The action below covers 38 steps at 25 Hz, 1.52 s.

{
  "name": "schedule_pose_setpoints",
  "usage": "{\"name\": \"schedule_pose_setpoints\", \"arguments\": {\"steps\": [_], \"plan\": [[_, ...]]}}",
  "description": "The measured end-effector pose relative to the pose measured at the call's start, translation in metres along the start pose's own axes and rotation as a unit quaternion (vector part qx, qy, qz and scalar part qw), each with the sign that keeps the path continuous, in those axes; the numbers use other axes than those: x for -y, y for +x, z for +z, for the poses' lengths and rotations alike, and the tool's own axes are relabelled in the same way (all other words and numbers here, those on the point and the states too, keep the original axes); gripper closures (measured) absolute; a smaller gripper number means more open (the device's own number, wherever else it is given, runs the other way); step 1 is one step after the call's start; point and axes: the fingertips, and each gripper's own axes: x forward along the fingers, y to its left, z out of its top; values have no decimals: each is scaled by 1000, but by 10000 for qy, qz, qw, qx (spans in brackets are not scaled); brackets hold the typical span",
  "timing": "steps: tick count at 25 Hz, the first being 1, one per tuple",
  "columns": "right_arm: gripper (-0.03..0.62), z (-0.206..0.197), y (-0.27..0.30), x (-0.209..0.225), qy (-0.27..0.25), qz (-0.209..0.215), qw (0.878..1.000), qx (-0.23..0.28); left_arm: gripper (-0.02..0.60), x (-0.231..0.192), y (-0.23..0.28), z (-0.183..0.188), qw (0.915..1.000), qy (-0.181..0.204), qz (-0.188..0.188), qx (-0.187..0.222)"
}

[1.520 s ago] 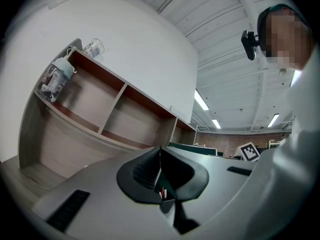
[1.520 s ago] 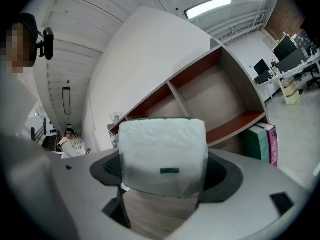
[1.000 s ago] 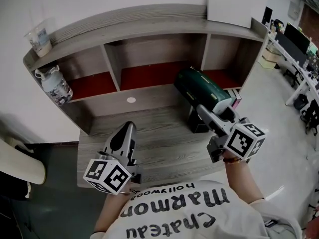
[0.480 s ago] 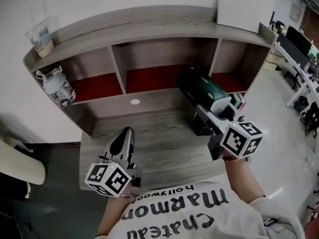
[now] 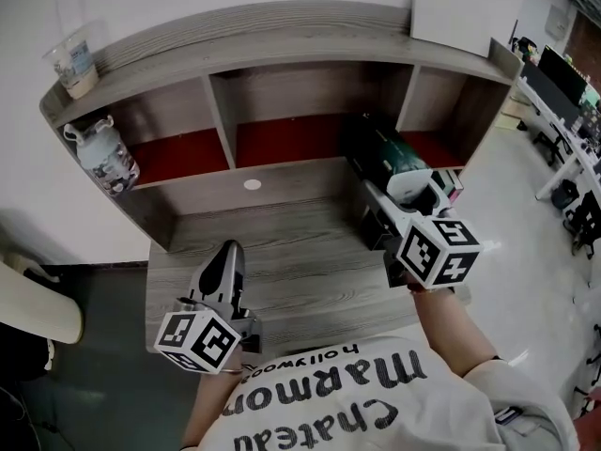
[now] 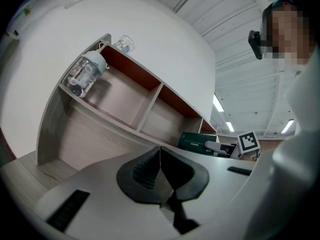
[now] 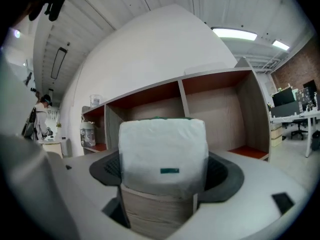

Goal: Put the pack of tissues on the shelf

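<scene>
Grey wood-grain desk (image 5: 300,242), three-bay grey shelf unit (image 5: 282,40) at the back, red bay floors. Left gripper (image 5: 228,256) low over desk, pinched closed, nothing in it. Right gripper (image 5: 380,200) clamped wide on white end of dark green plastic-wrapped pack of tissues (image 5: 385,158), jutting straight ahead toward upright divider (image 5: 406,111). Likely risks: nose clipping divider if off-line; long overhang levering pack out of pads.

This looks like an open-plan office. White desks (image 5: 563,132) with dark monitors (image 5: 556,71) line the right side, near a wheeled office chair (image 7: 300,127). Strip ceiling lights (image 7: 234,33) run overhead, beside what seems a brick wall (image 7: 295,66).
</scene>
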Motion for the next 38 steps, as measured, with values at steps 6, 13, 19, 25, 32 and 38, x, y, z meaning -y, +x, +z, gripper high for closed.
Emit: {"name": "schedule_pose_setpoints", "arguments": {"steps": [6, 13, 19, 25, 32, 38], "plan": [[164, -1, 11, 1, 93, -15, 10000, 22, 563, -1, -8, -1, 9999, 25, 127, 4], [164, 0, 27, 2, 249, -47, 9997, 69, 563, -8, -14, -3, 9996, -59, 274, 48], [164, -4, 44, 2, 207, -98, 9997, -9, 563, -11, -15, -7, 9995, -93, 303, 74], [164, -7, 58, -1, 79, -130, 9999, -21, 563, -16, -14, -10, 9993, -130, 348, 77], [164, -9, 69, 0, -87, -372, 9992, -85, 563, -14, -13, -8, 9993, -88, 346, 109], [166, -9, 78, 1, -94, -513, 9986, -93, 563, -19, -15, -5, 9990, -122, 407, 122]]}}
